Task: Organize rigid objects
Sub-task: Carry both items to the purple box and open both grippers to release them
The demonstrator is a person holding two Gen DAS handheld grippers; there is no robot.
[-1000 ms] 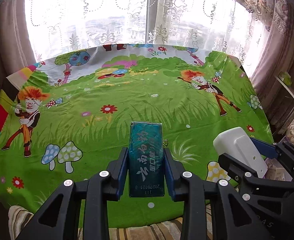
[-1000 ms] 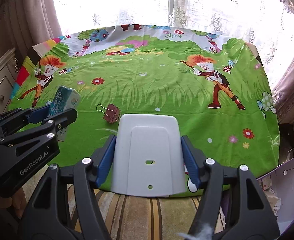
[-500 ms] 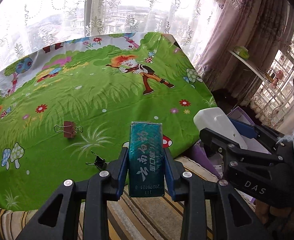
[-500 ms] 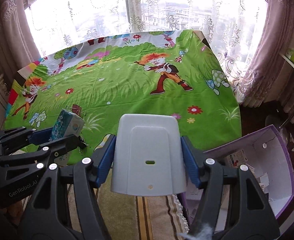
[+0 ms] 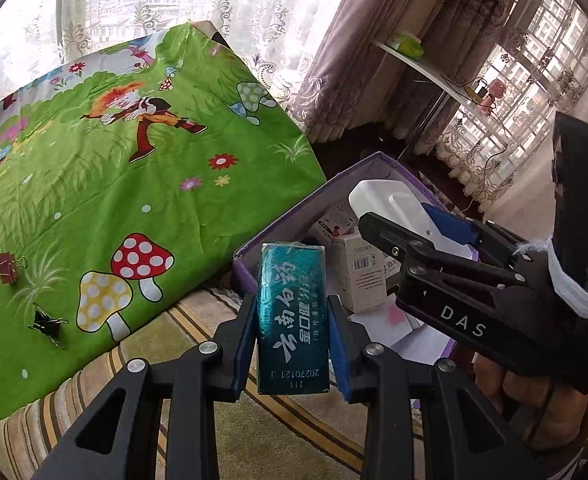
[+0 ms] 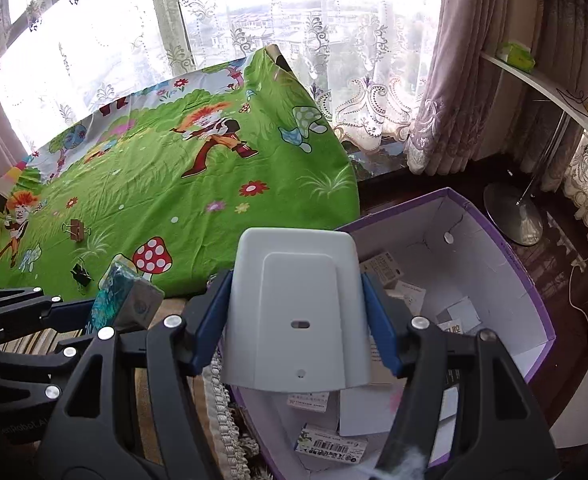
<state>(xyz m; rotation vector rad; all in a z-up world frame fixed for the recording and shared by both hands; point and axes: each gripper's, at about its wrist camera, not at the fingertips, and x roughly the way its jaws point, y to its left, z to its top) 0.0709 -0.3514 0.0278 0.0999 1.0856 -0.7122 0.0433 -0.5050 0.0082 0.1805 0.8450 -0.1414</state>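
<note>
My left gripper (image 5: 292,340) is shut on a teal box (image 5: 293,320) with white lettering, held upright over the striped cushion edge beside the purple box (image 5: 278,220). The same teal box (image 6: 124,300) shows at the left of the right wrist view. My right gripper (image 6: 296,316) is shut on a flat white plastic piece (image 6: 296,312), which hangs over the near rim of the purple box (image 6: 506,248). In the left wrist view that white piece (image 5: 398,208) sits above the box's open top.
The purple box holds several small cartons and papers (image 6: 394,280). A brown binder clip (image 5: 8,268) and a black binder clip (image 5: 48,324) lie on the green cartoon tablecloth (image 5: 134,184). A striped cushion (image 5: 114,364) runs along the table's edge. A lamp base (image 6: 514,216) stands on the dark floor.
Both grippers have swung to the right, off the table and toward the purple box, each keeping its grip. The tablecloth has slid to the left in both views.
</note>
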